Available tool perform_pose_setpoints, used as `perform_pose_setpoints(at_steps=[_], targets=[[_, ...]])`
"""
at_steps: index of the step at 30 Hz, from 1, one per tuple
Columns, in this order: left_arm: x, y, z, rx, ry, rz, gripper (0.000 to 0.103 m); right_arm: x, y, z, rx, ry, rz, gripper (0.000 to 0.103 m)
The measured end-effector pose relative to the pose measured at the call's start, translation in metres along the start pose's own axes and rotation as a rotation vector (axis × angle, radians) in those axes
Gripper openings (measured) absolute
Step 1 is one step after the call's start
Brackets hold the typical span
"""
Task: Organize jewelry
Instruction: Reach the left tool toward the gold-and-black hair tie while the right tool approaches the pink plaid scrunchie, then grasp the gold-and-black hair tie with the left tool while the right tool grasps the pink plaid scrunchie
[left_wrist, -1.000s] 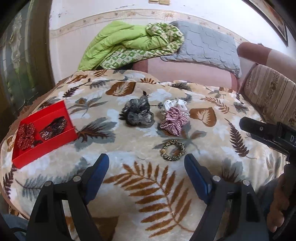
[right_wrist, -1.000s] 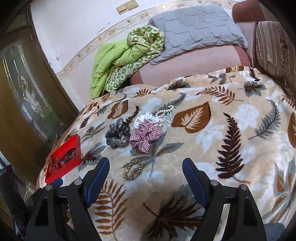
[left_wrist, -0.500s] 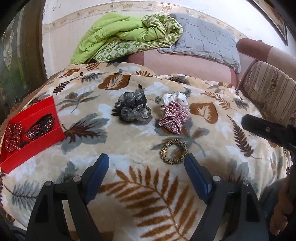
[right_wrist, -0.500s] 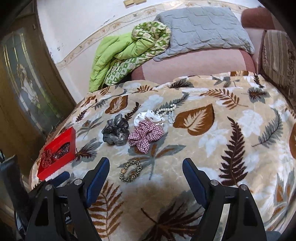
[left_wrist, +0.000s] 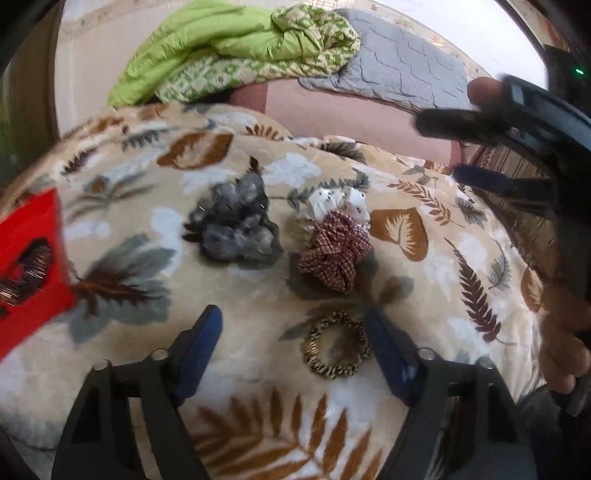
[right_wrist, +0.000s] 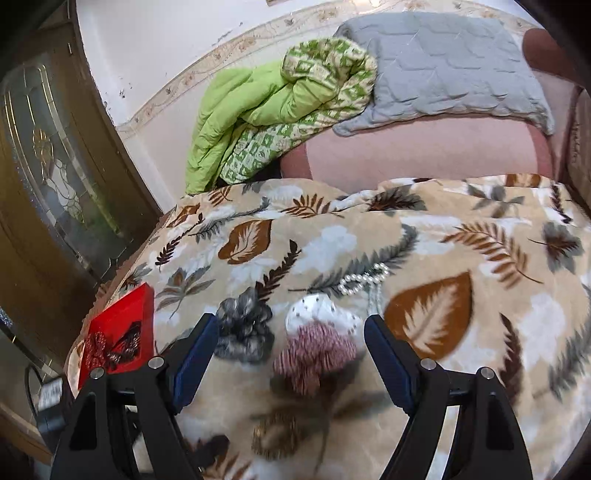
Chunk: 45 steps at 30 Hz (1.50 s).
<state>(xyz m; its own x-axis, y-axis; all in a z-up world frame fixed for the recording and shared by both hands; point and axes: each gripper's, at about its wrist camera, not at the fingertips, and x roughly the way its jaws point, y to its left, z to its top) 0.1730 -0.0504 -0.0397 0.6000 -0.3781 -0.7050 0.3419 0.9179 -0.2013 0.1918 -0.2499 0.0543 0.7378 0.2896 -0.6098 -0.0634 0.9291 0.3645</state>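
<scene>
Low in the left wrist view, our left gripper (left_wrist: 293, 345) has just been narrowing its fingers around the leopard-print scrunchie (left_wrist: 336, 345) on the leaf-print blanket (left_wrist: 436, 295), not yet pinching it. We judge pickup is underway; next comes closing, then carrying to the red box (left_wrist: 29, 254). Our right gripper (right_wrist: 288, 350) hangs open.

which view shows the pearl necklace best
The right wrist view: the pearl necklace lies in the open on the leaf-print blanket, beads distinct. In the left wrist view I cannot find it; the white scrunchie seems to hide it.
</scene>
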Motion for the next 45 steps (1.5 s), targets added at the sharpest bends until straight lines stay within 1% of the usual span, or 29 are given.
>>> perform_pose_setpoints(at_steps=[2, 4, 5, 6, 7, 8, 10, 12, 13, 15, 16, 17, 18, 20, 23, 25, 27, 30, 32, 35, 38, 39, 40, 41, 45], targets=[[0.014, 0.0, -0.006, -0.009, 0.024, -0.012, 0.066, 0.019, -0.004, -0.003, -0.005, 0.007, -0.012, 0.085], [0.028, -0.002, -0.013, -0.006, 0.056, -0.022, 0.062, 0.033, -0.009, -0.011, 0.0, 0.016, -0.019, 0.085], [0.034, -0.003, -0.016, -0.002, 0.076, -0.027, 0.058, 0.042, -0.014, -0.017, 0.01, 0.029, -0.013, 0.084], [0.04, -0.004, -0.019, -0.001, 0.088, -0.026, 0.054, 0.053, -0.016, -0.024, 0.013, 0.055, -0.003, 0.083], [0.048, -0.004, -0.021, -0.001, 0.113, -0.027, 0.049, 0.062, -0.017, -0.028, 0.005, 0.078, 0.003, 0.079], [0.053, -0.004, -0.023, -0.003, 0.133, -0.024, 0.045, 0.076, -0.014, -0.033, -0.026, 0.115, 0.001, 0.077], [0.054, -0.005, -0.025, 0.014, 0.121, 0.006, 0.038, 0.092, -0.01, -0.037, -0.071, 0.158, -0.024, 0.073], [0.054, -0.004, -0.025, 0.015, 0.124, -0.006, 0.028, 0.106, -0.007, -0.042, -0.093, 0.19, -0.032, 0.07], [0.054, -0.002, -0.026, 0.013, 0.125, -0.007, 0.019, 0.112, -0.006, -0.046, -0.099, 0.206, -0.036, 0.066], [0.053, 0.001, -0.027, 0.011, 0.121, -0.025, 0.013, 0.123, -0.005, -0.053, -0.108, 0.236, -0.055, 0.052], [0.051, 0.001, -0.028, 0.014, 0.116, -0.028, 0.012, 0.127, -0.004, -0.057, -0.116, 0.247, -0.07, 0.042], [0.048, 0.001, -0.029, 0.025, 0.108, -0.018, 0.012, 0.131, -0.002, -0.061, -0.131, 0.26, -0.092, 0.037], [0.045, 0.002, -0.029, 0.03, 0.104, -0.012, 0.012, 0.131, -0.001, -0.063, -0.14, 0.257, -0.101, 0.035], [0.042, 0.004, -0.031, 0.028, 0.1, -0.015, 0.012, 0.129, 0.004, -0.066, -0.167, 0.241, -0.132, 0.02], [0.038, 0.008, -0.031, 0.032, 0.09, -0.008, 0.012, 0.122, 0.008, -0.068, -0.181, 0.216, -0.161, 0.014], [0.039, 0.014, -0.03, 0.029, 0.084, 0.01, 0.012, 0.116, 0.009, -0.07, -0.178, 0.209, -0.173, 0.014], [0.038, 0.017, -0.031, 0.017, 0.084, 0.011, 0.012, 0.107, 0.009, -0.074, -0.175, 0.201, -0.184, 0.014], [0.031, 0.018, -0.036, 0.024, 0.053, 0.024, 0.012, 0.094, 0.006, -0.081, -0.15, 0.195, -0.192, 0.013], [0.022, 0.017, -0.042, 0.03, 0.031, 0.034, 0.012, 0.082, 0.005, -0.086, -0.131, 0.181, -0.2, 0.012], [0.012, 0.014, -0.052, 0.035, 0.025, 0.049, 0.012, 0.062, 0.003, -0.096, -0.097, 0.179, -0.189, 0.012], [0.0, 0.01, -0.066, 0.061, 0.021, 0.076, 0.012, 0.044, 0.002, -0.105, -0.078, 0.178, -0.181, 0.011], [-0.003, 0.009, -0.07, 0.063, 0.022, 0.082, 0.012, 0.036, 0.003, -0.108, -0.075, 0.177, -0.176, 0.01], [-0.006, 0.008, -0.072, 0.062, 0.02, 0.088, 0.012, 0.032, 0.003, -0.11, -0.073, 0.175, -0.176, 0.005], [-0.011, 0.008, -0.076, 0.06, 0.018, 0.095, 0.012, 0.026, 0.003, -0.112, -0.067, 0.169, -0.175, 0.002], [-0.03, 0.011, -0.079, 0.021, -0.007, 0.096, 0.012, -0.004, 0.009, -0.119, -0.067, 0.132, -0.15, 0.001]])
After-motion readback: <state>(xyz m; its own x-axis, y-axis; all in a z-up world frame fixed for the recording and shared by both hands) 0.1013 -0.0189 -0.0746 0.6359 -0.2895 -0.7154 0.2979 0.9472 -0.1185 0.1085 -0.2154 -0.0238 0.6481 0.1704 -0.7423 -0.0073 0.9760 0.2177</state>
